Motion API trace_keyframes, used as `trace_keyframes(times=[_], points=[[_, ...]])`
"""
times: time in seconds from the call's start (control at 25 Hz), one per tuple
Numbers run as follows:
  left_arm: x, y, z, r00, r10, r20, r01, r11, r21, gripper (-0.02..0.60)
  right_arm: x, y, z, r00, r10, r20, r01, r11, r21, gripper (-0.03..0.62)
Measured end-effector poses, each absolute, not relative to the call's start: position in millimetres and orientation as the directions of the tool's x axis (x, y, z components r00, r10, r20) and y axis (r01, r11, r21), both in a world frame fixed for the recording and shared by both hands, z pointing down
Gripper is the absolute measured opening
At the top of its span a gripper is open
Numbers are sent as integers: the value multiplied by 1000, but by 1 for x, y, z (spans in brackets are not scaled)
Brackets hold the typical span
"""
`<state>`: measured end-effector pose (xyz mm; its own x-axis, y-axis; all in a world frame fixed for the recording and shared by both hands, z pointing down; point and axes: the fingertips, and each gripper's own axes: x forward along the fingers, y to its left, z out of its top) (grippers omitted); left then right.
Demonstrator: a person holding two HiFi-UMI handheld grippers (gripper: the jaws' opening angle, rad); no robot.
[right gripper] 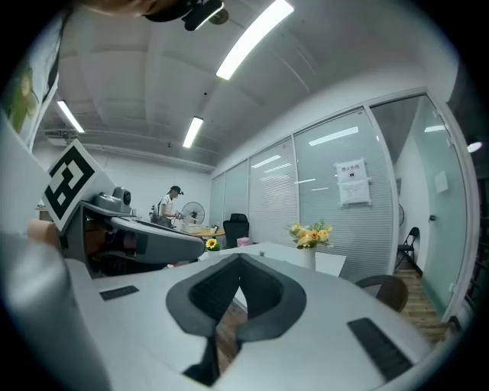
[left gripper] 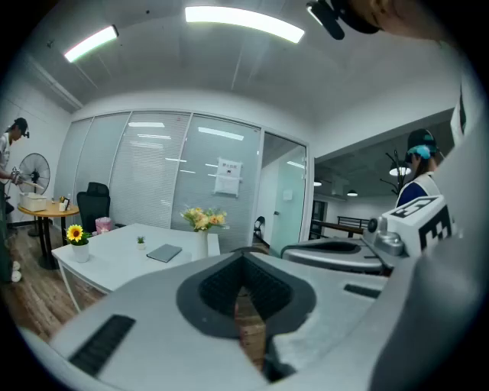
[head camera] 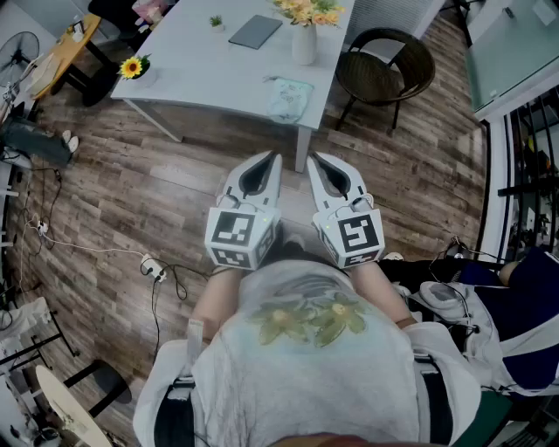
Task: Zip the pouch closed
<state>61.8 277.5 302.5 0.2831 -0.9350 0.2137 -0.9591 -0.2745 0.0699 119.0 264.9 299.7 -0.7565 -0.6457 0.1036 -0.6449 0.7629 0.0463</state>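
The pouch point(head camera: 288, 98), pale teal and soft, lies near the front edge of the white table point(head camera: 201, 70) in the head view. I stand on the wooden floor a step back from the table. My left gripper point(head camera: 272, 158) and right gripper point(head camera: 313, 159) are side by side in front of my body, pointing at the table. Both have their jaws shut with nothing between them. The left gripper view shows its closed jaws point(left gripper: 244, 256) over the table point(left gripper: 114, 263). The right gripper view shows the same point(right gripper: 238, 258). Neither gripper view shows the pouch.
On the table stand a vase of flowers point(head camera: 304, 35), a grey notebook point(head camera: 255, 31), a sunflower pot point(head camera: 134, 68) and a tiny plant point(head camera: 216, 23). A round dark chair point(head camera: 384, 61) sits at the table's right. A power strip and cable point(head camera: 153, 271) lie on the floor, left.
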Motion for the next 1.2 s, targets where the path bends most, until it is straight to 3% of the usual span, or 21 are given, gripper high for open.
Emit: trace_keyframes(times=[0.96, 1.08, 1.2], points=[[19, 184, 329, 332, -908, 254, -943, -320, 88, 11, 94, 173, 330, -746, -639, 186, -658, 751, -58, 37], [13, 163, 333, 376, -892, 251, -926, -352, 136, 79, 85, 153, 333, -753, -625, 207, -647, 760, -60, 118], [10, 144, 337, 439, -863, 250, -896, -402, 186, 183, 83, 131, 335, -749, -624, 225, -648, 760, -52, 146]])
